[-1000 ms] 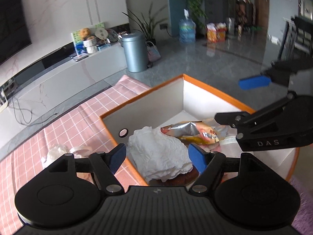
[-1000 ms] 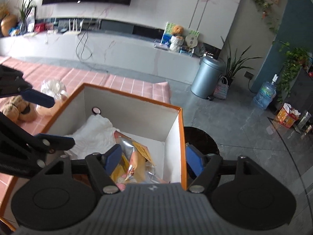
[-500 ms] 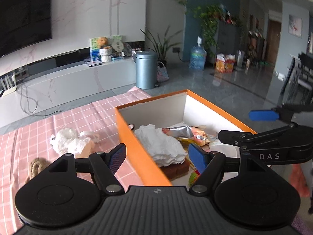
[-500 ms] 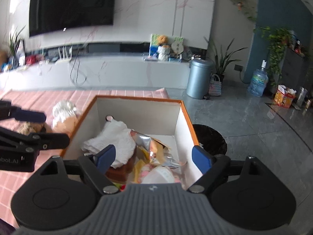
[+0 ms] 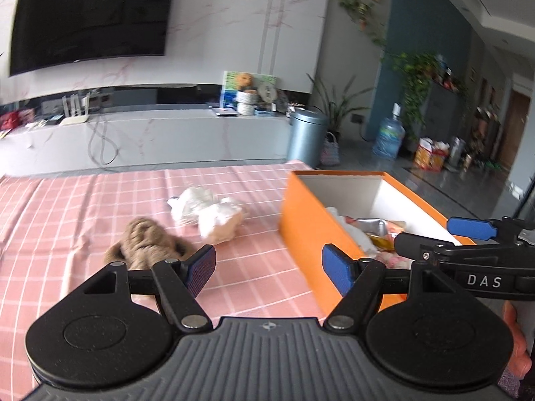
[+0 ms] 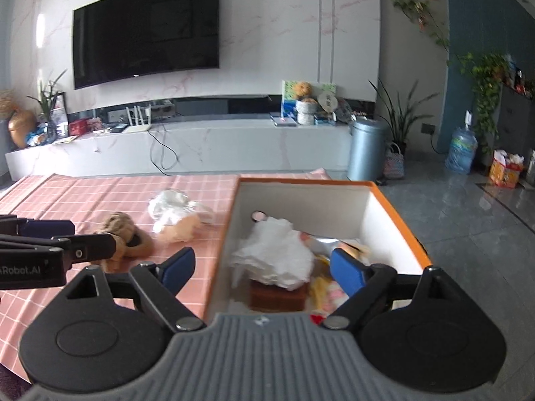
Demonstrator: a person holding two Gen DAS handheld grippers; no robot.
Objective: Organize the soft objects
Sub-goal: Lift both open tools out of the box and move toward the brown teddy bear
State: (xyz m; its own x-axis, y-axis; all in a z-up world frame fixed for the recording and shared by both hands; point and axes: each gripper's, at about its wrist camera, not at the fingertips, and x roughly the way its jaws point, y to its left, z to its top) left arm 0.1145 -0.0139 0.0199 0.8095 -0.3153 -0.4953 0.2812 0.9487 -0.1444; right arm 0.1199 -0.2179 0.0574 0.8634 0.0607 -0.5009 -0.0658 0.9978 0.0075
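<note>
Since a second ago both grippers have swung away from above the orange box (image 6: 398, 214) toward the pink checked tablecloth (image 5: 83, 207), and the two soft toys that sat at the edge of view now lie ahead of the left gripper (image 5: 269, 269). Its blue pads stand wide apart with nothing between them, over bare cloth just beside the box's near orange wall. The brown plush toy (image 5: 145, 242) lies at ten o'clock from that gripper, partly behind its left finger; the white and tan plush toy (image 5: 210, 214) lies beyond it at eleven o'clock, the two close but apart. The right gripper (image 6: 260, 269) has just been widening its jaws, and they straddle the box's left wall, holding nothing. In the box a crumpled white cloth (image 6: 274, 257) rests on a brown block (image 6: 277, 295), with a foil snack packet (image 6: 321, 242) at two o'clock from it. A grey bin (image 6: 366, 148) stands on the floor beyond the table.
</note>
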